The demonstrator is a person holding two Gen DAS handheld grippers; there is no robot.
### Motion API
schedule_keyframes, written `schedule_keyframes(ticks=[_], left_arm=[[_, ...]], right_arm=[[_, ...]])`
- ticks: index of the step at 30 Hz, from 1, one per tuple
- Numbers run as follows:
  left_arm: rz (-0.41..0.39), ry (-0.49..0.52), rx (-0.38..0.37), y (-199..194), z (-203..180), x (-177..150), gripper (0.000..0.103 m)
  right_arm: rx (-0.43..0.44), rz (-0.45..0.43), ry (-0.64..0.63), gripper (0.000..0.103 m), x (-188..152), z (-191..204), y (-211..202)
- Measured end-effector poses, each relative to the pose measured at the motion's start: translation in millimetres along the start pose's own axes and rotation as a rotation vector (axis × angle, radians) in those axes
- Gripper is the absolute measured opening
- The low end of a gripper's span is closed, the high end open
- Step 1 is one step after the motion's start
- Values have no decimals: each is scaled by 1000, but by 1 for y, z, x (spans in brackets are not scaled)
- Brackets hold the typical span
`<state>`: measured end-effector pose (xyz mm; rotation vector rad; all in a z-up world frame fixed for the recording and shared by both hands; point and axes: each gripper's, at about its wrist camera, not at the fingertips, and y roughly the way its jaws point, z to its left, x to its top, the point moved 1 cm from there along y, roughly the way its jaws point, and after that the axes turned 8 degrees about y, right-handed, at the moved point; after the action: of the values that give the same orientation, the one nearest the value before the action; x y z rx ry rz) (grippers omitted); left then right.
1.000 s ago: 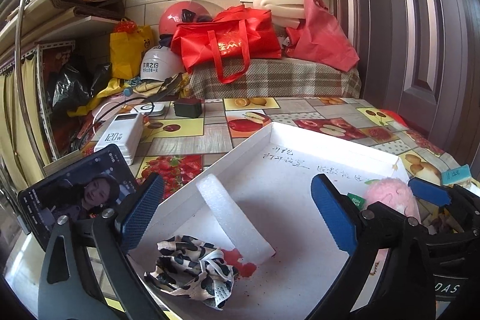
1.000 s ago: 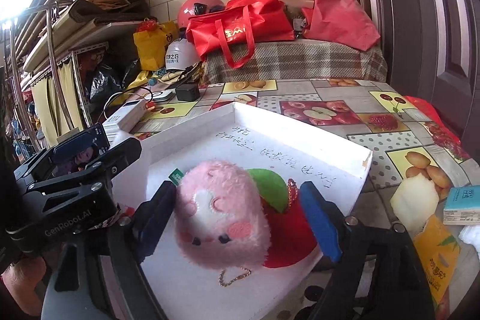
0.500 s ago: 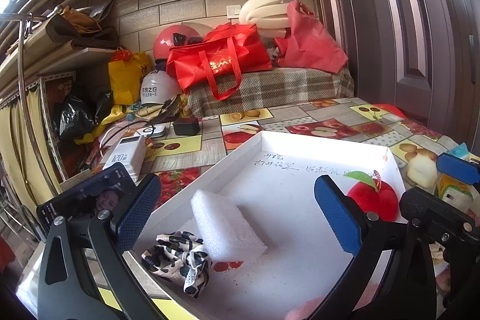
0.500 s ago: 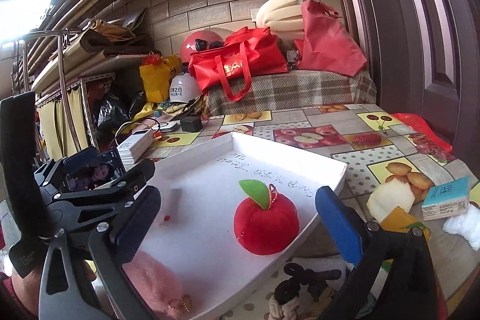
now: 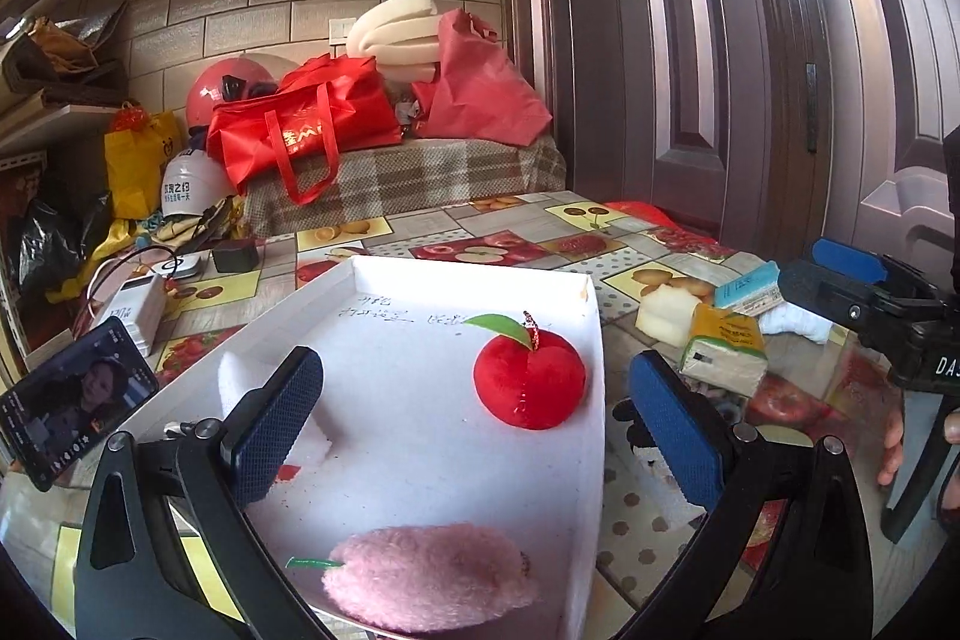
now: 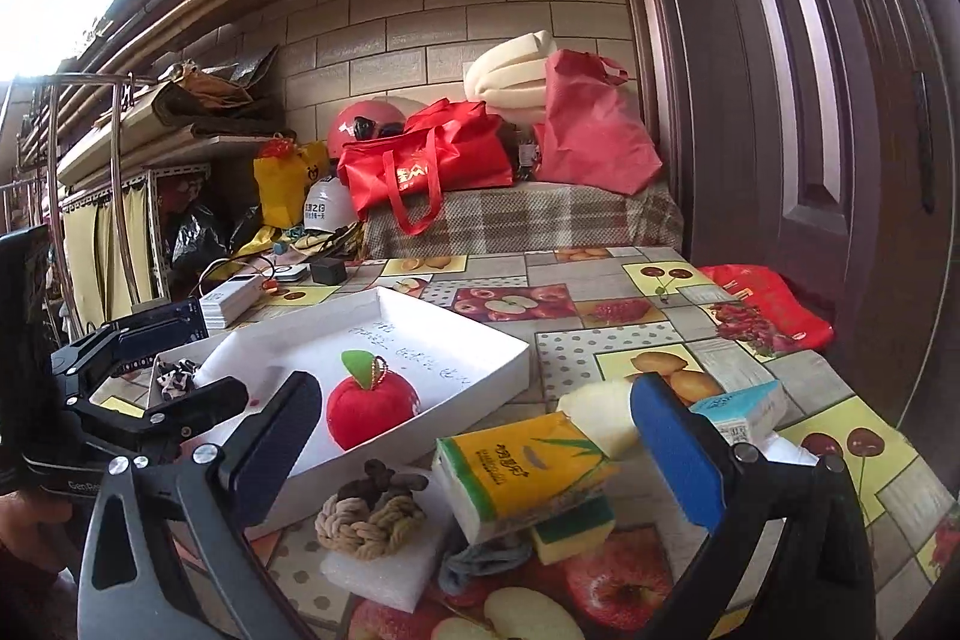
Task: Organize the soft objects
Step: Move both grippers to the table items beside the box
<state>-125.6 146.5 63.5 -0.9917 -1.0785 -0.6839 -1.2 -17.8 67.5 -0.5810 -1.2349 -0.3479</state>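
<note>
Fruit-print tablecloth (image 6: 600,340) is being cleared into white tray (image 5: 591,316); both grippers, left gripper (image 5: 474,424) and right gripper (image 6: 474,454), are being held open, empty; tissue pack (image 6: 522,466) likely being targeted next.

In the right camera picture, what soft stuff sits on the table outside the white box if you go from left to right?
Rope knot → yellow tissue pack → white foam chunk → blue tissue pack
</note>
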Motion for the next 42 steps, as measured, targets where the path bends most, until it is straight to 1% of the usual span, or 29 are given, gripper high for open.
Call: schedule_keyframes(ticks=[4,7,8,10,12,14,17,20,22,25,27,29,32,34,36,37,38,42], left_arm=[[3,-50,1,0,7,0,103],[16,-39,-29,0,1,-1,103],[24,-29,-50,1,-3,-1,103],[44,-7,-123,3,-13,-1,103],[58,24,-196,4,-28,1,103],[72,58,-245,4,-43,2,103],[89,104,-274,6,-62,3,103],[102,130,-275,6,-70,3,103],[108,122,-274,7,-70,2,103],[120,88,-273,10,-64,2,103],[127,67,-270,12,-60,2,103],[130,62,-271,12,-59,2,103],[129,75,-268,11,-62,2,103],[130,78,-269,11,-62,2,103],[129,76,-269,11,-62,2,103],[130,74,-270,11,-62,2,103],[130,73,-270,11,-62,2,103],[129,87,-270,10,-65,3,103]], right_arm=[[-82,-47,1,103,6,-23,-13],[-131,-40,-6,103,9,-41,-17],[-139,-26,3,103,10,-49,-16],[-155,10,53,103,9,-67,-17],[-136,42,121,103,9,-85,-17],[-104,50,163,103,9,-95,-19],[-68,58,115,103,8,-83,-19],[-19,98,40,103,4,-60,-6],[22,144,27,103,1,-50,10],[71,219,45,103,-3,-41,35],[102,233,49,103,-3,-34,44],[90,240,10,103,-5,-25,52],[73,300,-35,103,-10,-16,66],[70,329,-30,103,-11,-18,72],[73,349,-15,90,-12,-22,74],[73,364,-13,70,-13,-25,74],[74,369,-8,70,-13,-27,73],[66,334,16,64,-10,-40,56]])
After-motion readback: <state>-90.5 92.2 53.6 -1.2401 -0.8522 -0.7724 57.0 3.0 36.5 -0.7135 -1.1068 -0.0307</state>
